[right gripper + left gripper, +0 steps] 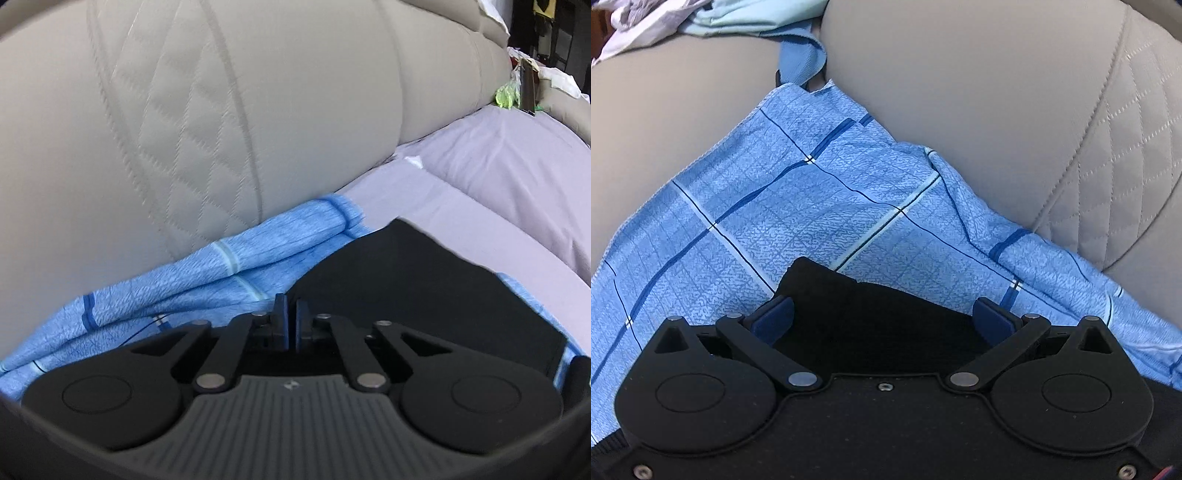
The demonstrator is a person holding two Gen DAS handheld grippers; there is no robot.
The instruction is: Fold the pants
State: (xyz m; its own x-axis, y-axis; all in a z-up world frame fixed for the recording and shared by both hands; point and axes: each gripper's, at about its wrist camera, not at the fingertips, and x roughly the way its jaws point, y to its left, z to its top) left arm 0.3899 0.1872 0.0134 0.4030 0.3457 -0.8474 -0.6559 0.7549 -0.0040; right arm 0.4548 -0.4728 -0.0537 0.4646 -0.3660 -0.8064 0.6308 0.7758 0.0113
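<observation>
My right gripper (pixel 291 317) is pressed together over the black pants (pixel 424 288), left gripper (pixel 882 317) spread at frame bottom — I judge a fold starting; next, lift.

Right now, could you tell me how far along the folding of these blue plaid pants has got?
Early stage. Done: the blue plaid pants are laid out on the beige sofa, though bunched along the backrest. In hand: the right gripper is shut at the black waistband, apparently pinching it; the left gripper stands open over the waistband. Left: the left grip and every fold.
</observation>
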